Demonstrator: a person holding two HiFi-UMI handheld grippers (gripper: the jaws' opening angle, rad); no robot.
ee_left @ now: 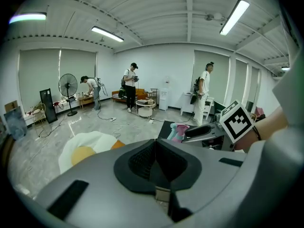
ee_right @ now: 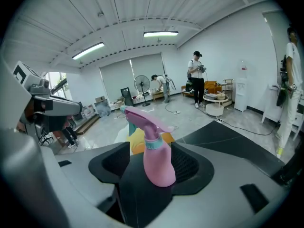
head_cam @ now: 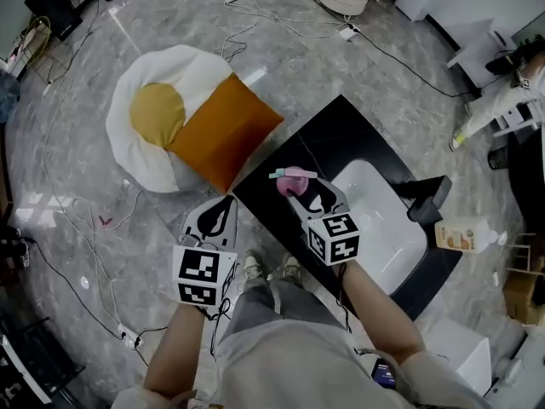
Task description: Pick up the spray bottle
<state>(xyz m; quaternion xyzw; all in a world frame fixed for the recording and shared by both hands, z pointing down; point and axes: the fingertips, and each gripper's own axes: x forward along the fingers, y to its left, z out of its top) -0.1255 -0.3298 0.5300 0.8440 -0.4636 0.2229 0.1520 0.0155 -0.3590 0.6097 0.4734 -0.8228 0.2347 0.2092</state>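
Note:
The pink spray bottle (head_cam: 294, 181) with a teal collar and trigger stands upright between the jaws of my right gripper (head_cam: 305, 192), over the near-left corner of the black table (head_cam: 341, 130). In the right gripper view the spray bottle (ee_right: 159, 163) fills the gap between the jaws of the right gripper (ee_right: 151, 146), which is shut on its body. My left gripper (head_cam: 228, 201) hangs over the floor to the left of the table, shut and holding nothing. In the left gripper view the left gripper (ee_left: 155, 145) has its jaws together, and the spray bottle (ee_left: 179, 131) shows to the right.
A white basin (head_cam: 387, 224) is set in the table, with a black tap (head_cam: 430, 198) and a bottle with an orange label (head_cam: 464, 235) beside it. An egg-shaped cushion (head_cam: 157, 113) and an orange pillow (head_cam: 226, 130) lie on the floor at left. Cables cross the floor.

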